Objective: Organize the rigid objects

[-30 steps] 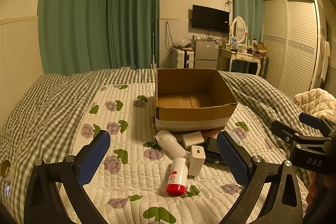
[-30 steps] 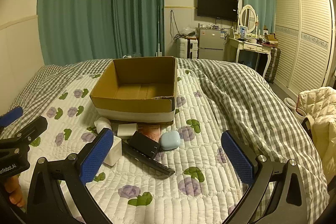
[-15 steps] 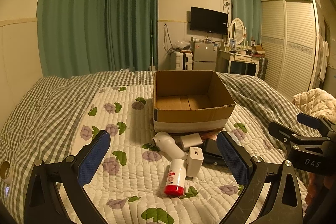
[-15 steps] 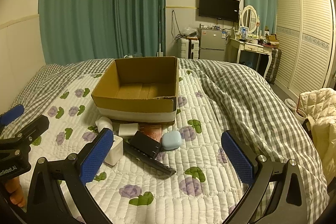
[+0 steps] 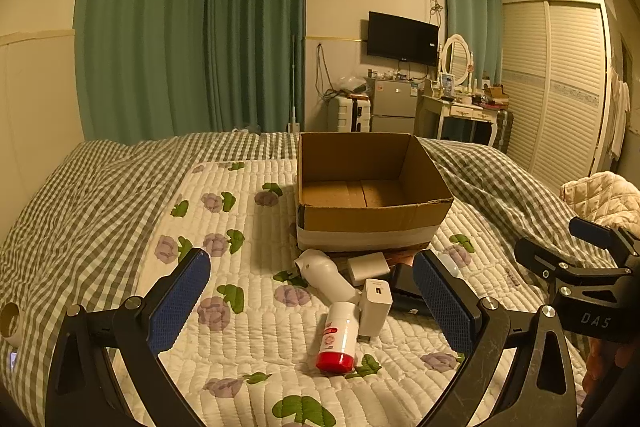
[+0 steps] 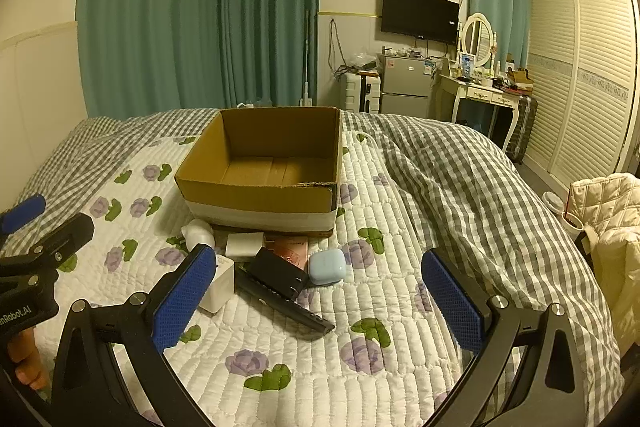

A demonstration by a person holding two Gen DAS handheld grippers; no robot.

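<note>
An open, empty cardboard box sits on the quilted bed. In front of it lie a white bottle with a red cap, a white tube-shaped bottle, a white charger cube, a flat white adapter, a black box, a long black remote, a light blue case and a pink card. My left gripper is open above the bottles. My right gripper is open above the remote.
The floral quilt is edged by a checked blanket rising on the right. A padded cream jacket lies off the bed's right side. Curtains, a TV, a fridge and a wardrobe stand behind.
Both grippers have tilted or drawn back slightly, so the box and objects sit a little lower and nearer in view. Both stay open and empty. Nothing on the bed moved.
</note>
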